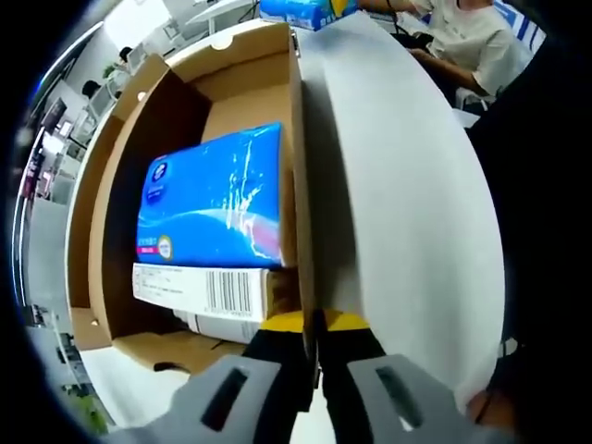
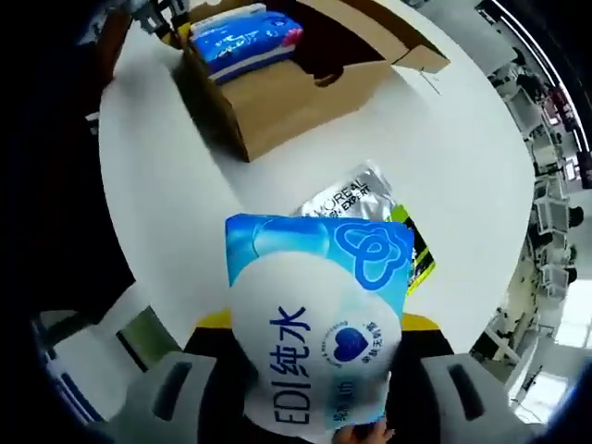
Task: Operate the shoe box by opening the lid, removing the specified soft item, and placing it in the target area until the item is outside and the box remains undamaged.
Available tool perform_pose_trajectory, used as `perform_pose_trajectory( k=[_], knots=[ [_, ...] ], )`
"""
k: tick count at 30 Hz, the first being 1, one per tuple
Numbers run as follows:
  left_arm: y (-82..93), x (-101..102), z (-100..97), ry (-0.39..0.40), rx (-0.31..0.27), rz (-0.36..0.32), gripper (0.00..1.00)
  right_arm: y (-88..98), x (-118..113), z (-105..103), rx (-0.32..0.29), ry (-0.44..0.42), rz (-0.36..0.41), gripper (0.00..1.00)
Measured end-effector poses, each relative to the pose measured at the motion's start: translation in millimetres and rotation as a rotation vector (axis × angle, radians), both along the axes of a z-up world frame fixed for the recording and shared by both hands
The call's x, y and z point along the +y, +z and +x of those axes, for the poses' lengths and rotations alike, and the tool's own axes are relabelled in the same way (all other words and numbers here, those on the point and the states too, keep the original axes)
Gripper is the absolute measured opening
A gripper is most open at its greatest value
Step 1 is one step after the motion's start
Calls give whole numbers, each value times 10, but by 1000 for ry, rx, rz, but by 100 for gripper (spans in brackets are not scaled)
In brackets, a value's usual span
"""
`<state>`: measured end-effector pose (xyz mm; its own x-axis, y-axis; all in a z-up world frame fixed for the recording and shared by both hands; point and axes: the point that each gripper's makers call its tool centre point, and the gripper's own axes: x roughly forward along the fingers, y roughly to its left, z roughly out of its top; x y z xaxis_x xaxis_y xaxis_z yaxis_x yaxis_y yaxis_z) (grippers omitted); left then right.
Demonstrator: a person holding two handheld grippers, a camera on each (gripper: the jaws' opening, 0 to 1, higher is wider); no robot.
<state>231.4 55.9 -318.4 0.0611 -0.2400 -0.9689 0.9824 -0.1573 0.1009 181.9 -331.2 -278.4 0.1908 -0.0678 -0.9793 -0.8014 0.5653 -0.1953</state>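
While the brown cardboard shoe box (image 1: 176, 102) stands open on the round white table (image 1: 407, 185), the left gripper (image 1: 316, 365) has its jaws pressed together on the box's thin side wall, pinching that cardboard edge between them. Inside the box lies a glossy blue tissue pack (image 1: 217, 199) with a white barcode panel along its near side, resting against the wall the jaws hold. Seen in the right gripper view, the same box (image 2: 287, 92) sits well back on the table (image 2: 166, 203) with the blue pack (image 2: 242, 39) showing inside it. The right gripper (image 2: 319, 388) clamps a soft blue-and-white wipes pack (image 2: 319, 314) printed with "EDI", held above the tabletop. Just behind it, a silver foil sachet (image 2: 356, 196) lies flat on the table.
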Motion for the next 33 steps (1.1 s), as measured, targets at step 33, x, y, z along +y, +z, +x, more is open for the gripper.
perform_pose_trajectory(
  k=[33],
  knots=[
    [-12,19,-10,18,-7,18,3,-88,-45,657,64,448,-17,58]
  ],
)
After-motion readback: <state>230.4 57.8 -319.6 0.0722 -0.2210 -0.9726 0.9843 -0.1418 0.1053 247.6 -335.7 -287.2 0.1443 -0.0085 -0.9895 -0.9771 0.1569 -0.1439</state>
